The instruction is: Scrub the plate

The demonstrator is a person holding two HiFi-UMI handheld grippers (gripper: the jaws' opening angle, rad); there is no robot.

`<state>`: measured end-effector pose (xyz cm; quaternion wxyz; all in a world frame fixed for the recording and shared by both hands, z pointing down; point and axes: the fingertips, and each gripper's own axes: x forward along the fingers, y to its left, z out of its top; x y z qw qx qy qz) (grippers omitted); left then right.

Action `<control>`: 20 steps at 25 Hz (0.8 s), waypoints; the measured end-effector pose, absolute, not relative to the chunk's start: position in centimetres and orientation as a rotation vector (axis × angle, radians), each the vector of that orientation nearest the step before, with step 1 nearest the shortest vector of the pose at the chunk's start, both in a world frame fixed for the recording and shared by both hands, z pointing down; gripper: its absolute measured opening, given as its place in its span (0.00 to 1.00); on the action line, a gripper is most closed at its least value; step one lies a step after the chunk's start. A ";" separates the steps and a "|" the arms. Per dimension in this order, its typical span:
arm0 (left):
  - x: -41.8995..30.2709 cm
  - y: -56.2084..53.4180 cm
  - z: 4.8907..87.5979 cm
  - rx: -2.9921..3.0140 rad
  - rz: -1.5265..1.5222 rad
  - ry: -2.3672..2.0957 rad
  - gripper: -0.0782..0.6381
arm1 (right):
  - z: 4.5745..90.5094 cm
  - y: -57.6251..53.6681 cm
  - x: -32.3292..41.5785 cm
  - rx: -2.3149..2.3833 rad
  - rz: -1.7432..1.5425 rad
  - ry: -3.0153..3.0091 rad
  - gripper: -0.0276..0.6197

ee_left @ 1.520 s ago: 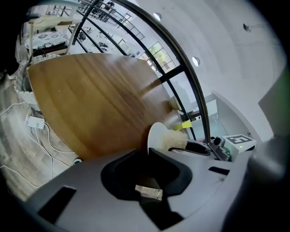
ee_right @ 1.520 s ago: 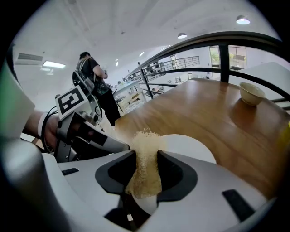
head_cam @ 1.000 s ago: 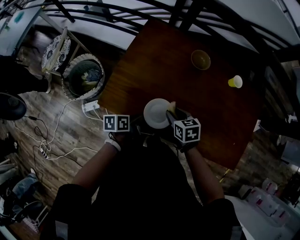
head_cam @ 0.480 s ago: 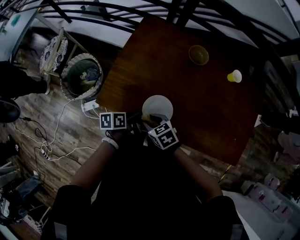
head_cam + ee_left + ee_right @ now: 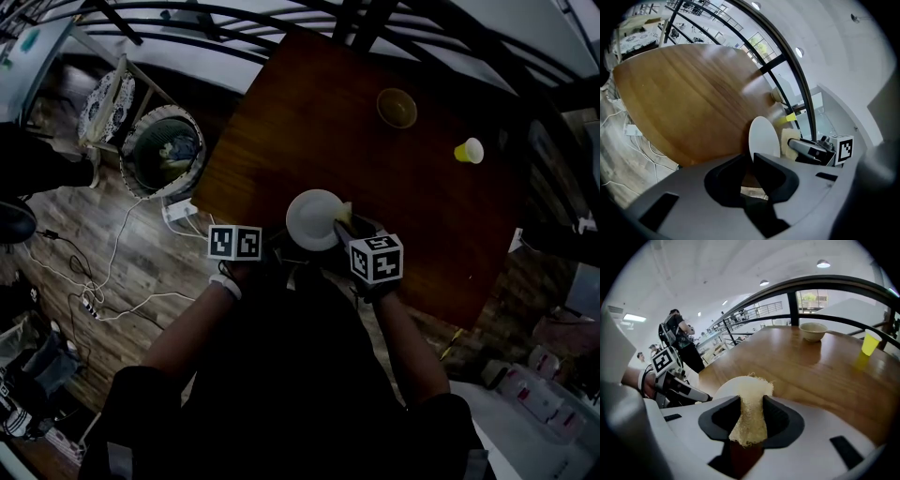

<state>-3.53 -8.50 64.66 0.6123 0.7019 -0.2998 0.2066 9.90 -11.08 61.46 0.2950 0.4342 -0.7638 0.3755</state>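
my left gripper (image 5: 751, 158) is clamped tight on the rim of the white plate (image 5: 764, 136), which sits over the near edge of the table (image 5: 394, 197). my right gripper (image 5: 751, 401) pinches a pale sponge (image 5: 753, 385), its tip at the plate's right rim

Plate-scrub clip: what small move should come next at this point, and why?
Probably sweep the right gripper inward so its fibrous pad rubs across the plate. The left gripper is shut on the plate's rim and steadies it. In the head view the pad sits only at the plate's right edge, so most of the white face lies unreached.
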 end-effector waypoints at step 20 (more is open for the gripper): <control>-2.4 -9.4 65.4 1.610 0.513 -0.673 0.19 | 61.8 -6.3 1.8 0.861 1.009 -2.132 0.28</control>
